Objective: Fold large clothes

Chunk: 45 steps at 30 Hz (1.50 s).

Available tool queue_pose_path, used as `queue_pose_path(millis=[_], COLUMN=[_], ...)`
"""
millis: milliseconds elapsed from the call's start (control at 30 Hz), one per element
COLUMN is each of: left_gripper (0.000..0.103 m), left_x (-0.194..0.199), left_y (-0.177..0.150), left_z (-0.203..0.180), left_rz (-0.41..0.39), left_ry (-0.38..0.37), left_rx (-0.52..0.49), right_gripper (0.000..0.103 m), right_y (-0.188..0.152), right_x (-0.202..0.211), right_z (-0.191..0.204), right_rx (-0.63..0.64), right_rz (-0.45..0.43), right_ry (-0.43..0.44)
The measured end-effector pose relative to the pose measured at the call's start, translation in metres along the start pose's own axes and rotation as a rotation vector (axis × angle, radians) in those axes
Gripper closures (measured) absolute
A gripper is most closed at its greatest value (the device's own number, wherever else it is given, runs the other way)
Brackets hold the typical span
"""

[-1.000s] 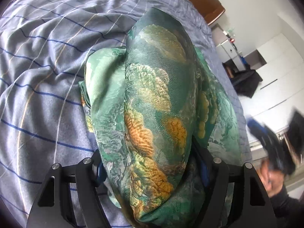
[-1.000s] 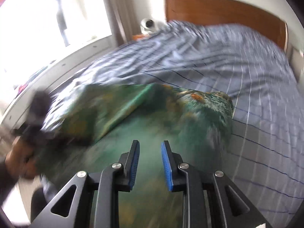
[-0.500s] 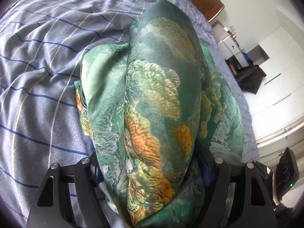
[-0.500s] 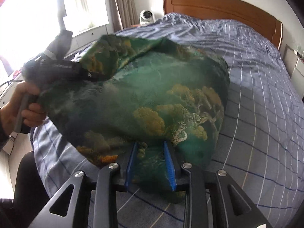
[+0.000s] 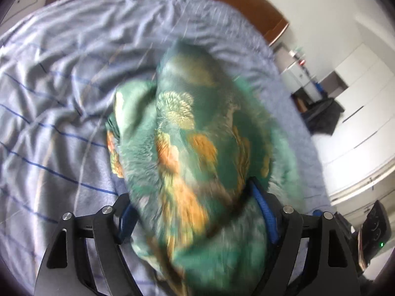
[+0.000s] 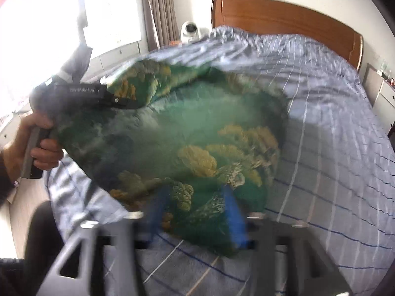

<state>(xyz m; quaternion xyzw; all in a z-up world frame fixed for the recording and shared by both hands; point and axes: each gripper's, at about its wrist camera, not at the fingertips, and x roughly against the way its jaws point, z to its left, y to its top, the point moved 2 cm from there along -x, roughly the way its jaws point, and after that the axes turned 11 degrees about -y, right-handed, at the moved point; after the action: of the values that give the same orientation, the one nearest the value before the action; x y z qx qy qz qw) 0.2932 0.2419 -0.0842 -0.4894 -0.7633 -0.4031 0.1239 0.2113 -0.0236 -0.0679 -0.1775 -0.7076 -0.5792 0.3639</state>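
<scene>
Right claw (image 6: 195, 212) jaws just opened wide, green garment (image 6: 172, 133) between them (blurred), left claw (image 5: 197, 212) widened slightly, clamped on garment bundle, angled down over bed (image 6: 333, 148).

Claw-mounted views, close, sharing bed (image 5: 56, 128)

We note a green woven-cloth garment with gold and orange floral figuring (image 5: 197, 148), its face carrying a soft satin sheen. Beneath it we find a pale blue cotton-like bedsheet with thin dark and white lines (image 5: 56, 123), matt and creased. The brown wooden headboard (image 6: 284, 22) is smooth with a low varnish gloss. The left gripper (image 5: 197, 212) shows matt black plastic arms, bright metal screw heads and ribbed blue rubbery pads (image 5: 265, 212). The grey fabric curtain (image 6: 160, 7) looks matt.
</scene>
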Motion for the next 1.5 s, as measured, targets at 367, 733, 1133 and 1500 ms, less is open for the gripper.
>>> queue_pose_path(millis=[367,733,1133,1500], left_gripper=[0.001,0.003,0.004,0.000], left_x=[0.081,0.101,-0.019,-0.074], left_y=[-0.029,-0.032,0.014,0.001], left_z=[-0.034,-0.021,0.028,0.065], left_rz=[-0.091,-0.134,0.078,0.135], left_ry=[0.407,0.170,-0.047,-0.242], left_rx=[-0.206,-0.051,0.153,0.221], right_gripper=[0.019,0.019,0.019,0.019], right_y=[-0.014,-0.038,-0.010,0.003], right_x=[0.064,0.082,0.068,-0.039], right_z=[-0.082,-0.089,-0.080,-0.132], right_rx=[-0.147,-0.135,-0.214,-0.397], right_rz=[-0.031,-0.081,-0.058,0.111], right_ry=[-0.172,-0.125,0.064,0.239])
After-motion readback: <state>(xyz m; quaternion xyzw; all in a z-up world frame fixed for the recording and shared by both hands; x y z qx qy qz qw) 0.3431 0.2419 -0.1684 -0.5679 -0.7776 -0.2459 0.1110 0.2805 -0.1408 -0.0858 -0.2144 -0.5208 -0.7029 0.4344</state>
